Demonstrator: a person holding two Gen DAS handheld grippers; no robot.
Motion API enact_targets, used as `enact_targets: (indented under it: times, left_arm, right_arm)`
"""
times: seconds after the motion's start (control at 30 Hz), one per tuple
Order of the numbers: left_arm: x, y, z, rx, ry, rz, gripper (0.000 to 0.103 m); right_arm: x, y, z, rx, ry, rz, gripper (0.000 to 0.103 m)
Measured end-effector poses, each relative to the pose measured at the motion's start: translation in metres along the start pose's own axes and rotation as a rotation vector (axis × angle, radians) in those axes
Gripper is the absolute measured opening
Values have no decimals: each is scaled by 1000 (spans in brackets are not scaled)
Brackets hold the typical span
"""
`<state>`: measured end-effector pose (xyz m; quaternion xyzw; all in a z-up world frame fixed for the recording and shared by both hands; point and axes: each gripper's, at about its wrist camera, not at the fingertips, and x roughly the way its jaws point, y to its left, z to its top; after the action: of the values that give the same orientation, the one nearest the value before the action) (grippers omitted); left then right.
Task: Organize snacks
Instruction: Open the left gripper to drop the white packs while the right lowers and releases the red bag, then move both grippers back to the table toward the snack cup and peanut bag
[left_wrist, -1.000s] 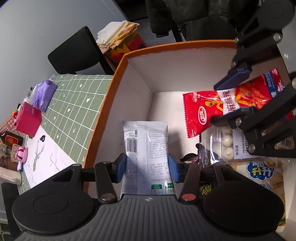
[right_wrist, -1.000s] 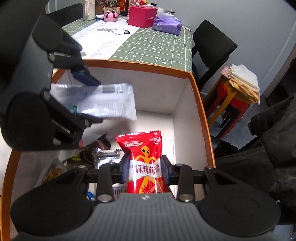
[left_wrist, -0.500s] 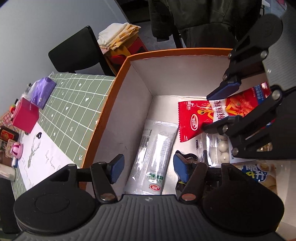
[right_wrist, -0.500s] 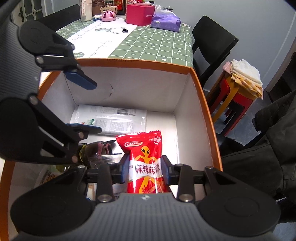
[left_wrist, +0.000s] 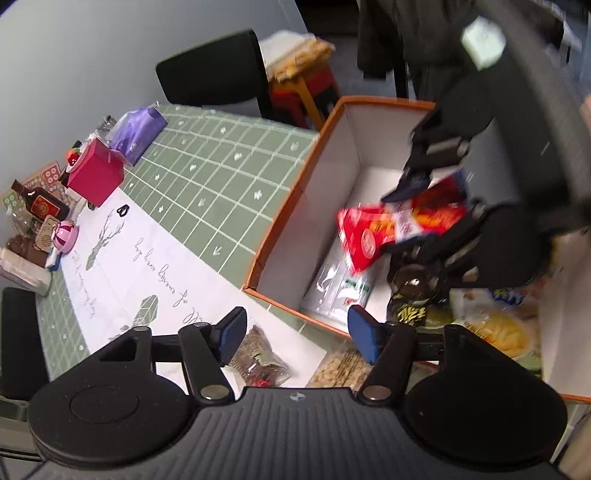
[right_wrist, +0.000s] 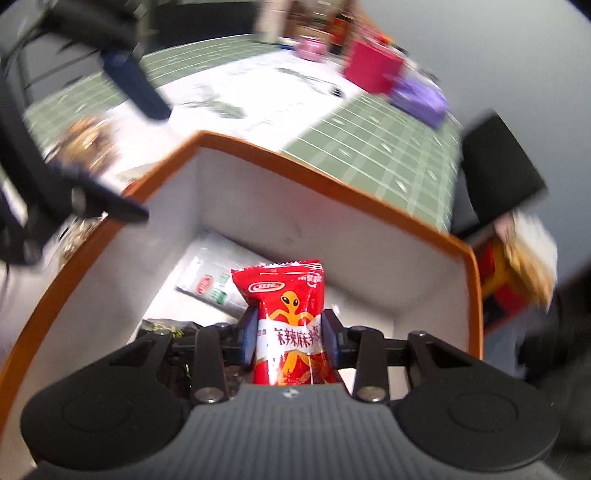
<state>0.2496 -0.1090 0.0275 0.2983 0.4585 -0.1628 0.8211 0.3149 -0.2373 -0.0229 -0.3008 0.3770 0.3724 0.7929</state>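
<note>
An orange-rimmed white box (left_wrist: 291, 206) (right_wrist: 295, 158) holds several snacks. A white packet (left_wrist: 336, 284) (right_wrist: 218, 273) lies on the box floor by the near wall. My left gripper (left_wrist: 295, 328) is open and empty, above the box's near rim. My right gripper (right_wrist: 290, 332) is shut on a red snack packet (right_wrist: 291, 325) and holds it over the box; the red packet also shows in the left wrist view (left_wrist: 391, 229). A dark wrapped snack (left_wrist: 413, 295) lies beside the white packet.
On the green grid tablecloth (left_wrist: 207, 177) outside the box lie a brown snack bag (left_wrist: 258, 354) and a nut packet (left_wrist: 340, 365). Further off stand a red box (left_wrist: 96, 173), a purple pack (left_wrist: 136, 127) and bottles. A black chair (left_wrist: 214, 74) stands behind the table.
My left gripper let go of the white packet, which now lies in the box, then pulled back out over the rim. The right gripper keeps the red packet and has swung over the box.
</note>
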Motion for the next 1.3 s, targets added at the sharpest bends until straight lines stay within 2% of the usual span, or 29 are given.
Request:
enact_targets:
  times: [0.1, 0.3, 0.43, 0.53, 0.6, 0.63, 0.73, 0.9, 1.1, 1.23, 1.3]
  left_arm:
    - [-9, 7, -8, -47, 12, 25, 75]
    - [-25, 12, -22, -79, 30, 21, 75]
    - [-34, 11, -36, -90, 55, 35, 75]
    - [-41, 14, -46, -120, 70, 29, 75]
    - [-47, 15, -51, -138, 74, 26, 75]
    - [-50, 15, -53, -144, 72, 27, 75]
    - [-62, 14, -62, -166, 55, 25, 75]
    - [-84, 13, -79, -233, 28, 12, 75]
    - [-115, 13, -109, -339, -11, -21, 75]
    - [-132, 18, -132, -409, -45, -14, 75]
    - [-139, 21, -146, -453, -69, -8, 75]
  right_arm:
    - [7, 5, 10, -60, 22, 36, 35]
    - [16, 15, 18, -144, 22, 55, 37]
    - [19, 25, 19, -181, 18, 46, 47]
    - [16, 31, 19, -195, 28, 13, 47]
    - [11, 32, 20, -185, 24, 0, 55]
    - [8, 33, 20, -177, 20, -11, 59]
    - [-2, 32, 24, -122, 7, -62, 59]
    - [-25, 30, 28, 57, 7, -146, 61]
    - [-65, 41, 22, 275, -69, -134, 62]
    - [-95, 70, 24, 291, -159, -130, 64]
    - [-108, 87, 27, 283, -210, -117, 72]
